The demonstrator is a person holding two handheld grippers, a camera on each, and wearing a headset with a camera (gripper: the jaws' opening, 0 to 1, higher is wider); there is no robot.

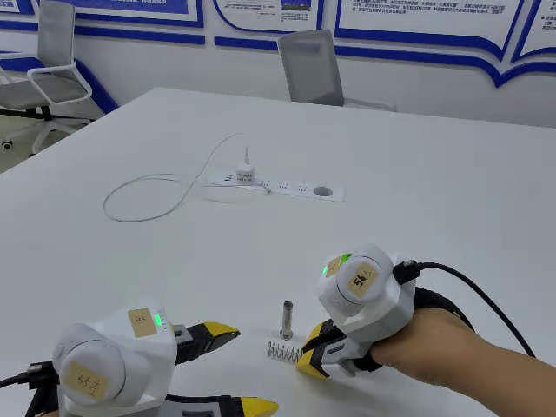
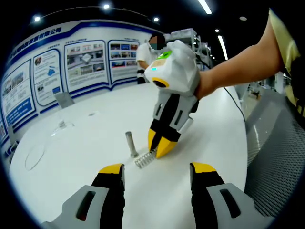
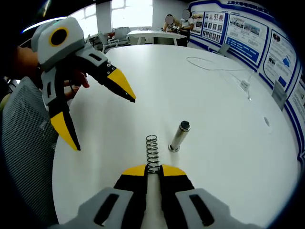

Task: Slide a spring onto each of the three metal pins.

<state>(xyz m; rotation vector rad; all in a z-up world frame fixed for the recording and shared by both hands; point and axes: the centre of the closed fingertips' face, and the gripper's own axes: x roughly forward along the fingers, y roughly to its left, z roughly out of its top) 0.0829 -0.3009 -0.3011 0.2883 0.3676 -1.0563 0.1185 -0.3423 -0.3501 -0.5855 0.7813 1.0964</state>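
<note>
One short metal pin [image 1: 287,320] [image 2: 130,143] [image 3: 178,136] stands upright on the white table [image 1: 417,191]. A small coil spring [image 1: 281,352] [image 2: 143,160] [image 3: 152,151] lies on the table just beside its base, one end pinched in my right gripper [image 1: 311,358] [image 3: 153,171] [image 2: 159,147], which is shut on it. My left gripper [image 1: 248,367] [image 2: 157,168] [image 3: 100,117] hovers open a little to the left of the pin, with nothing between its yellow tips.
A white power strip [image 1: 278,185] with a plugged-in adapter and a looping white cable [image 1: 148,187] lies further back on the table. Two grey chairs [image 1: 311,68] [image 1: 54,61] stand beyond the far edge, along a wall of blue posters.
</note>
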